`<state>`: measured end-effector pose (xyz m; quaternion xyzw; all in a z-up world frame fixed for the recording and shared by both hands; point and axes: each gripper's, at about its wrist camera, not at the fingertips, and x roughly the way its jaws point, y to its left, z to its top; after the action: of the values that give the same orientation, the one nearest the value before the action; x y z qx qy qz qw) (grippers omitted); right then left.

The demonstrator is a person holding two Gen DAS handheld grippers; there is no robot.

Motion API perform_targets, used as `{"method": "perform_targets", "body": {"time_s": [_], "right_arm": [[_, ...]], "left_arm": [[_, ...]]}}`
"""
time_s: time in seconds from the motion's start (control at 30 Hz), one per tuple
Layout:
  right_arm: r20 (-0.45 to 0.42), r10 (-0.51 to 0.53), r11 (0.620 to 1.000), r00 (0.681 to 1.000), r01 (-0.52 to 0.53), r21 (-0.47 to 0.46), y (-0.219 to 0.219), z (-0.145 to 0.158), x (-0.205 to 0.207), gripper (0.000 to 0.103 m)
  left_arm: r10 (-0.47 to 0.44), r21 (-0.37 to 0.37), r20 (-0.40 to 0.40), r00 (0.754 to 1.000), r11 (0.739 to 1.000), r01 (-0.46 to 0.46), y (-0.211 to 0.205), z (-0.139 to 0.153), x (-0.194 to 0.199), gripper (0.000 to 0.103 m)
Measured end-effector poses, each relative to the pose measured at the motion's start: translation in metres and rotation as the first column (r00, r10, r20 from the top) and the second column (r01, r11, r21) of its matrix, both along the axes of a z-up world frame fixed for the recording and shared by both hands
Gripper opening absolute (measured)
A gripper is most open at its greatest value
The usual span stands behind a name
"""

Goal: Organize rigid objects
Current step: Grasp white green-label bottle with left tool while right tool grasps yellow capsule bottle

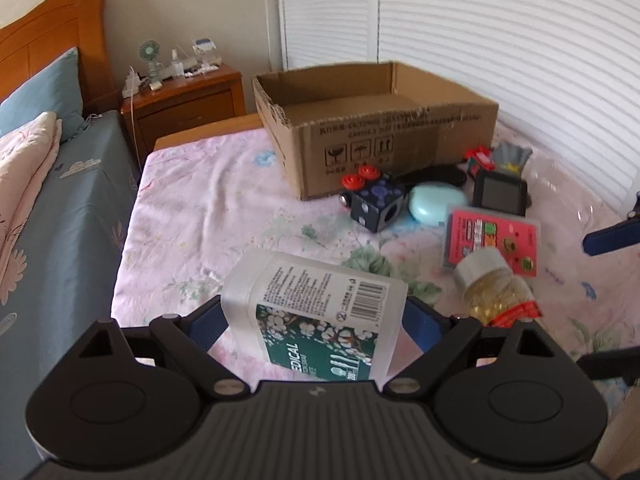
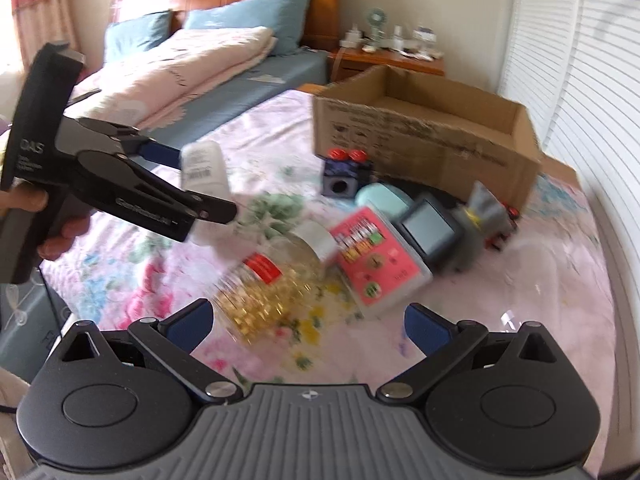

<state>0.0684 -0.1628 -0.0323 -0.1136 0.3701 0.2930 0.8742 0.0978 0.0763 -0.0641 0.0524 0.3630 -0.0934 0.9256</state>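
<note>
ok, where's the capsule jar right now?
The capsule jar lies on its side on the bedspread, touching the pink card box, just ahead of the open right tongs.

Cardboard box (image 1: 372,120) at the far end of the bed (image 1: 208,208), nightstand (image 1: 188,100) behind to its left. Before the box: cube toy (image 1: 376,200), case (image 1: 436,200) to its right, card pack (image 1: 494,240) nearer, jar (image 1: 494,288) touching the pack.

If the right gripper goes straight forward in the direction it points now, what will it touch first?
Most likely the jar of yellow capsules, lying on its side just ahead of the open right gripper, slightly toward its left finger. The pink card lies beyond. Depth is unclear because the picture is blurred.
</note>
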Motion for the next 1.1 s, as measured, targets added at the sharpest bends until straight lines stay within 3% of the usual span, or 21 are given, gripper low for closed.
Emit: {"method": "perform_targets", "body": {"time_s": [0.2, 0.53, 0.67, 0.83, 1.1], "right_arm": [[-0.01, 0.121, 0.992, 0.993, -0.12, 0.029, 0.015, 0.002, 0.023, 0.103], [-0.07, 0.298, 0.953, 0.952, -0.301, -0.029, 0.051, -0.01, 0.054, 0.103], [-0.107, 0.283, 0.955, 0.953, -0.291, -0.064, 0.049, -0.015, 0.045, 0.103], [-0.196, 0.241, 0.966, 0.95, -0.254, -0.042, 0.04, -0.021, 0.017, 0.103], [-0.14, 0.058, 0.984, 0.988, -0.08, -0.158, 0.057, -0.039, 0.001, 0.103]], "left_arm": [[0.031, -0.052, 0.028, 0.999, 0.998, -0.029, 0.004, -0.003, 0.0, 0.095], [0.024, -0.117, 0.011, 1.0, 0.993, -0.023, 0.021, 0.002, -0.017, 0.097], [0.029, -0.112, 0.01, 1.0, 0.993, -0.028, 0.025, 0.002, -0.023, 0.098], [0.005, -0.102, 0.008, 1.0, 0.995, -0.005, 0.024, -0.001, -0.029, 0.098], [-0.014, -0.093, -0.02, 1.0, 0.996, 0.012, 0.02, -0.015, -0.033, 0.099]]}}
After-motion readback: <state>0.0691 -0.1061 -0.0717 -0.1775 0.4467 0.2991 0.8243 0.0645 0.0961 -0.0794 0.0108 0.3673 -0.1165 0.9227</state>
